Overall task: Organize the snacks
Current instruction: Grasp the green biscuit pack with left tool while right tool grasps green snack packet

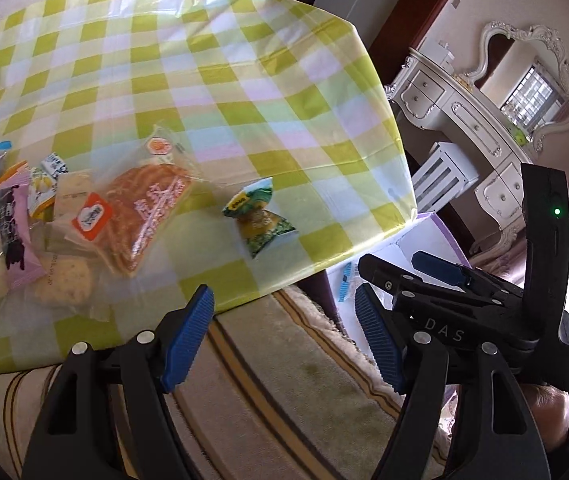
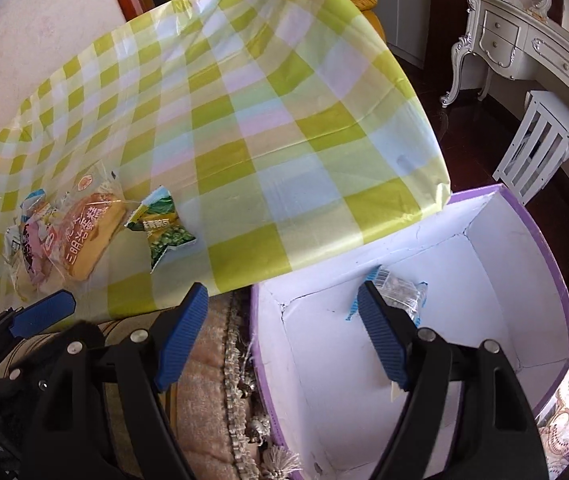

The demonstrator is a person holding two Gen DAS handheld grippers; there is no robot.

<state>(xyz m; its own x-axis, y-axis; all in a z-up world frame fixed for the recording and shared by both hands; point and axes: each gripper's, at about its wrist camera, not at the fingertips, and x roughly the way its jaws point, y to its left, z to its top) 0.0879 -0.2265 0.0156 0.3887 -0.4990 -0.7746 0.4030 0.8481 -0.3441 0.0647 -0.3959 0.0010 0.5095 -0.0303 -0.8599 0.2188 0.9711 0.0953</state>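
Nearest: left gripper (image 1: 284, 340) and right gripper (image 2: 282, 338) both hanging agape, gripping nothing. Beyond: one clear packet (image 2: 400, 294) lying inside the purple-rimmed box (image 2: 540, 240); green packet (image 1: 258, 216) sitting near the table (image 1: 244, 60) edge, risking being nudged off; farther, heaped snacks (image 1: 24, 224), slippery wrappers inviting double grabs.
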